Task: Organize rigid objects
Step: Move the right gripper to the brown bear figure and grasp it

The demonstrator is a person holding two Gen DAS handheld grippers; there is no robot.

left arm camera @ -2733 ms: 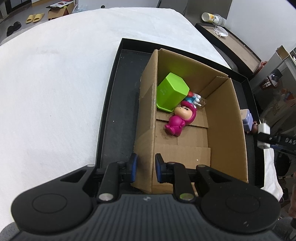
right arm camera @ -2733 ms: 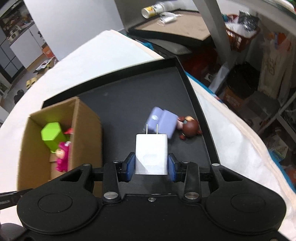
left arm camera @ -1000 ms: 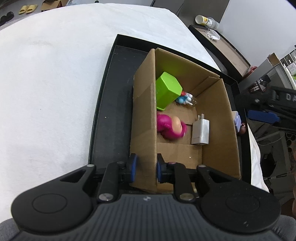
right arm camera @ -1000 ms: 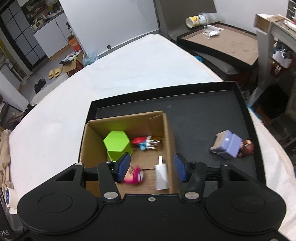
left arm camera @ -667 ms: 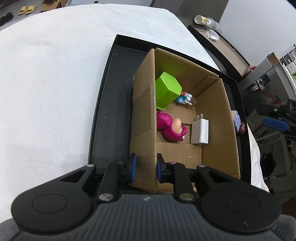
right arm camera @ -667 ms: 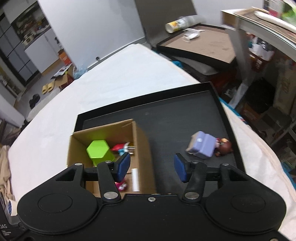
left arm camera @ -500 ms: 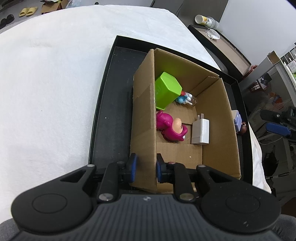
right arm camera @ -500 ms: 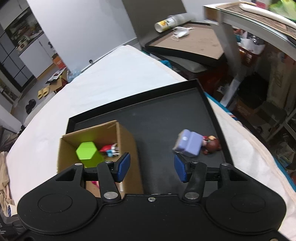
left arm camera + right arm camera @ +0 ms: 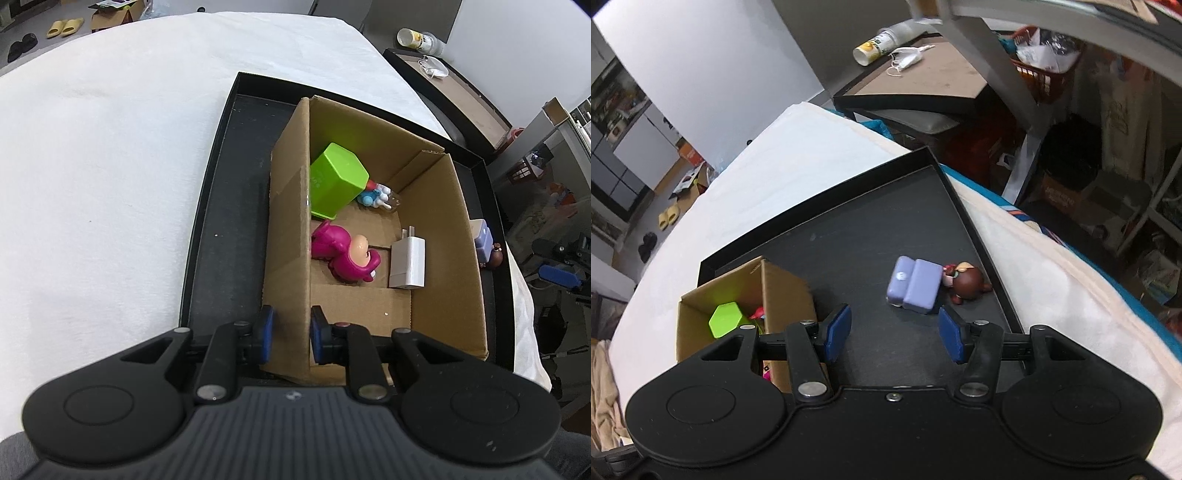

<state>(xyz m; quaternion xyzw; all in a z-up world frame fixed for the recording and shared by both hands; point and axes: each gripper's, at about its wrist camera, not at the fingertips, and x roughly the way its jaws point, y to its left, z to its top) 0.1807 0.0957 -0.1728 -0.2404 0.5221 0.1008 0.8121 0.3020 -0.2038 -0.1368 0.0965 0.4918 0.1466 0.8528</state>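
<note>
My left gripper (image 9: 289,334) is shut on the near left wall of the cardboard box (image 9: 288,229), which stands in the black tray (image 9: 221,206). Inside the box lie a green hexagonal cup (image 9: 334,181), a small blue and red toy (image 9: 375,195), a magenta figure (image 9: 345,254) and a white charger (image 9: 408,264). My right gripper (image 9: 894,334) hangs open and empty over the tray floor (image 9: 871,236), just short of a lilac block (image 9: 916,284) with a brown-haired figurine (image 9: 969,282) beside it. The box (image 9: 783,291) sits at the left in the right wrist view.
The tray lies on a white cloth-covered table (image 9: 110,155). A second tray (image 9: 923,81) with a paper cup (image 9: 877,42) stands beyond the table's edge. Shelving and clutter (image 9: 1108,110) fill the right side. The tray floor left of the box is bare.
The right gripper let the white charger go into the box, then swung right, away from the box toward the lilac block. The left gripper kept its hold on the box wall.
</note>
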